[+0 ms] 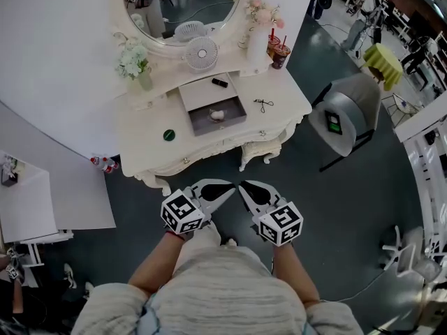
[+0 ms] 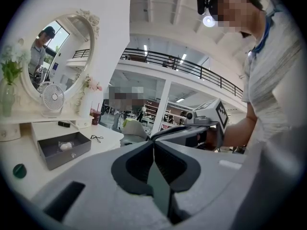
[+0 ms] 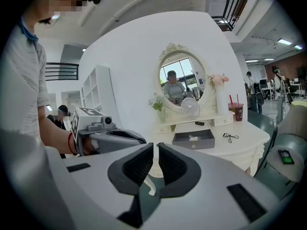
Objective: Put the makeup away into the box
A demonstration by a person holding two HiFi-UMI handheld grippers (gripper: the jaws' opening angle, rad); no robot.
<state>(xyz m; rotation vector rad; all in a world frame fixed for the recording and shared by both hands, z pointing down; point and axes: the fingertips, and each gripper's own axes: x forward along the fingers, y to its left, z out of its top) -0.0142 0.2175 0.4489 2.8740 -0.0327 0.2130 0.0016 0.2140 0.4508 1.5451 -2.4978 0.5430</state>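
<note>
box (image 1: pixel 200 121) open; left gripper (image 1: pixel 231 189), right gripper (image 1: pixel 242 185) closed

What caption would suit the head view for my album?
Shut left tool and shut right tool held before a white vanity with an open grey box.

Staged bedroom corner inside a large open hall. White dressing table (image 1: pixel 288 98) and round mirror (image 1: pixel 183 5). A mezzanine railing (image 2: pixel 192 68) runs behind.
</note>
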